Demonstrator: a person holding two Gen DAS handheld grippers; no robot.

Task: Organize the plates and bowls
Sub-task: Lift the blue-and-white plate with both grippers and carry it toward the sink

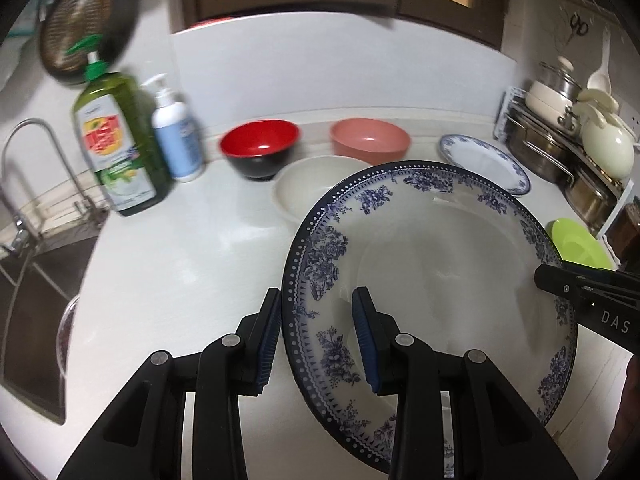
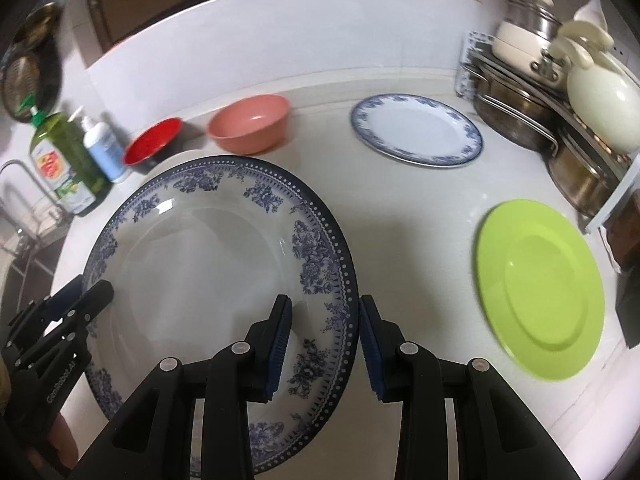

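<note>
A large white deep plate with a blue floral rim (image 1: 432,264) (image 2: 200,264) hangs tilted above the white counter, held from both sides. My left gripper (image 1: 318,340) is shut on its left rim, and my right gripper (image 2: 325,344) is shut on its right rim. Each gripper shows at the plate's far edge in the other's view. Behind the plate stand a red-and-black bowl (image 1: 260,144) (image 2: 152,146), a pink bowl (image 1: 370,142) (image 2: 250,128) and a white bowl (image 1: 308,188), partly hidden. A smaller blue-rimmed plate (image 2: 416,130) and a green plate (image 2: 540,288) lie flat to the right.
A green soap bottle (image 1: 116,148) and a white pump bottle (image 1: 176,132) stand at the left by the faucet (image 1: 36,168) and sink (image 1: 36,320). A rack of steel pots and a cream kettle (image 2: 560,92) fills the right back corner.
</note>
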